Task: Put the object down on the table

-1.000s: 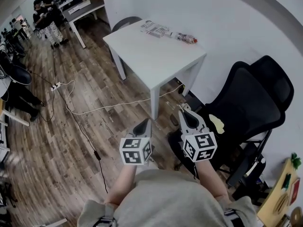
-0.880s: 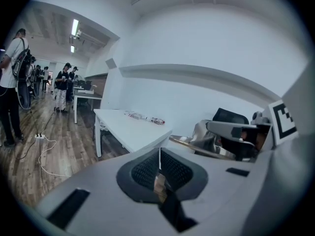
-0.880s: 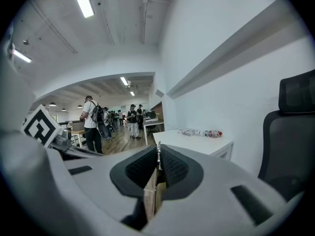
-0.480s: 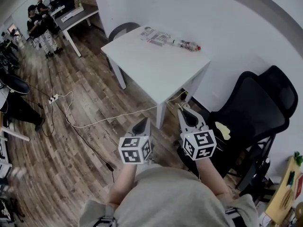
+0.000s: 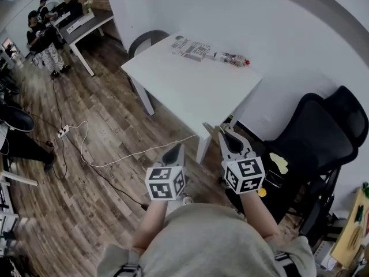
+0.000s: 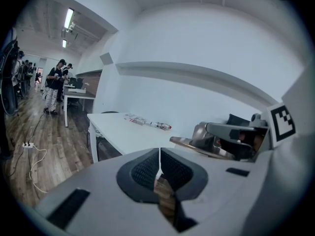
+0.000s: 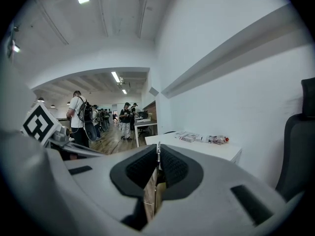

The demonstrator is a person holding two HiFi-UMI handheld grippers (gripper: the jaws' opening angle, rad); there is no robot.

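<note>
Grey-padded left gripper: jaws pressed together, nothing between them. Ahead, white desk, bare except along far edge by wall: printed packets, then small clear bottle with red cap lying on its side. Right gripper: jaws likewise squeezed together, nothing visibly pinched. No carried object in sight, so task's thing unclear. If bottle: probably light, smooth, easily dented. Best taken gently across mid-body.
</note>
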